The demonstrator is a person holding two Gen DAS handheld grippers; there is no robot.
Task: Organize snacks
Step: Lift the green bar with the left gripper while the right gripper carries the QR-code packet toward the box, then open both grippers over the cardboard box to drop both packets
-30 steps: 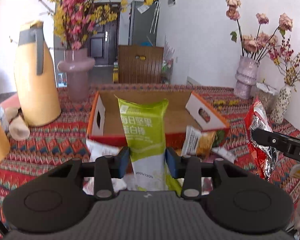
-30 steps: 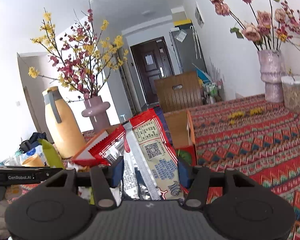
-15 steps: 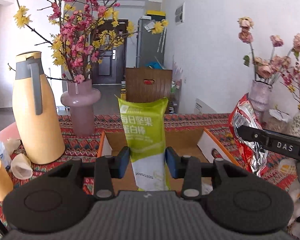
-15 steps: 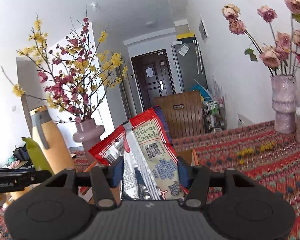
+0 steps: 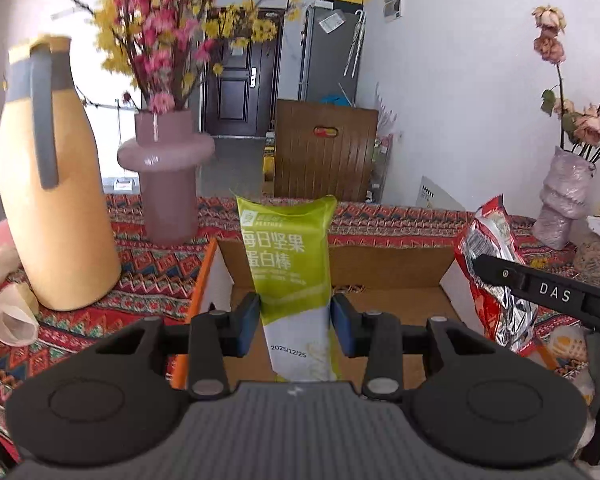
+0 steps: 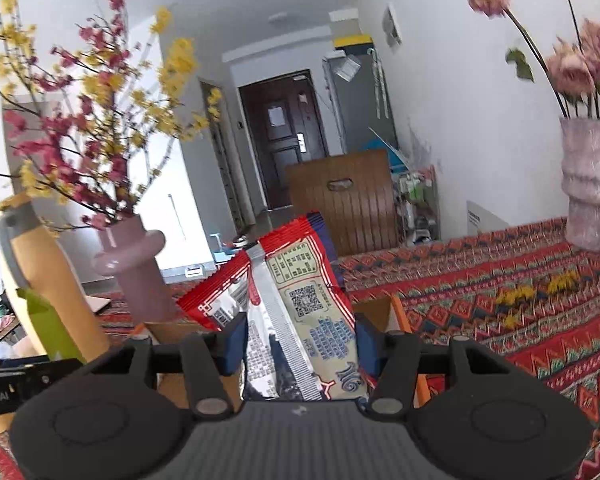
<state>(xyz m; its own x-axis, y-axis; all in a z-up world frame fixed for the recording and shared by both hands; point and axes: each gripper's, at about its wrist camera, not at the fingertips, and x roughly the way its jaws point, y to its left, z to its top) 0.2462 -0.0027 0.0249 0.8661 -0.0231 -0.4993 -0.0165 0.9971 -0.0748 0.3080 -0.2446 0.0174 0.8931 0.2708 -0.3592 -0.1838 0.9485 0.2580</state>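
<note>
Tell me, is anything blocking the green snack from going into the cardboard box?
Nothing visible is. The left gripper holds the green snack packet upright right above the open cardboard box, and the part of the box floor that shows looks bare. The red snack bag is off to one side.

A red patterned tablecloth-covered table (image 5: 384, 216) carries an open cardboard box (image 5: 388, 268), tall yellow jug (image 5: 56, 216), and pink vase (image 5: 168, 188).
</note>
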